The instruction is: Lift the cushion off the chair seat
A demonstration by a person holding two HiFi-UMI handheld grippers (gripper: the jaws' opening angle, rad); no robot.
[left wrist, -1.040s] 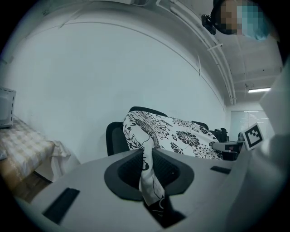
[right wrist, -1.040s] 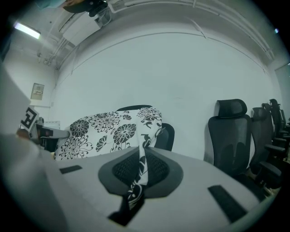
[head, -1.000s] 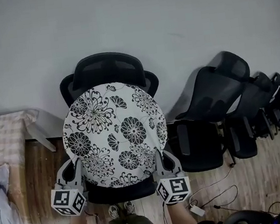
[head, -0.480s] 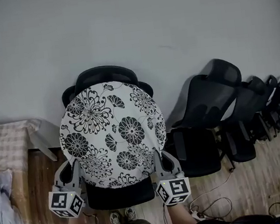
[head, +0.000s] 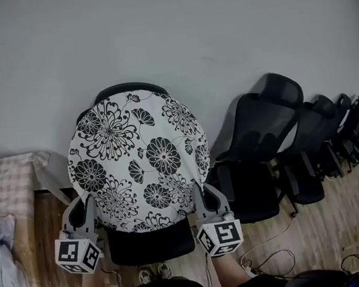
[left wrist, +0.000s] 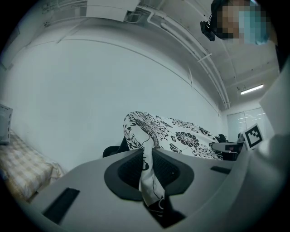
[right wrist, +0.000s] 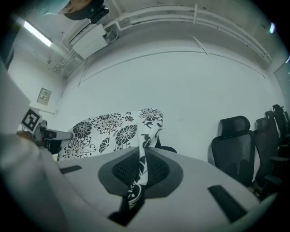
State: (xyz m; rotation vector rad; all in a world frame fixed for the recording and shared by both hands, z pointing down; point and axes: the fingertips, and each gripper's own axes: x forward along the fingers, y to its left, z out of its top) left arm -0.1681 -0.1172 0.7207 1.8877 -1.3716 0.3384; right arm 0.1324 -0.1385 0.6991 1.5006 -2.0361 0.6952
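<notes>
A plain grey wall [head: 249, 20] backs the head view, where the floral cushion [head: 139, 161] looks lifted above the black chair [head: 151, 244] seat. The left gripper view shows the left hand-held gripper [left wrist: 146, 158] clamped on a thin fold of its edge. The right gripper view shows the right hand-held gripper [right wrist: 141, 159] likewise. A swing could tug that fabric free.

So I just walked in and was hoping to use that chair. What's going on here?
A person holds a two-jaw gripper in each hand, and both are clamped on a round floral cushion. The left gripper pinches its lower left edge and the right gripper its lower right edge. The cushion is held up in front of the backrest of the black office chair, and the front of the chair's seat shows bare below it.
</notes>
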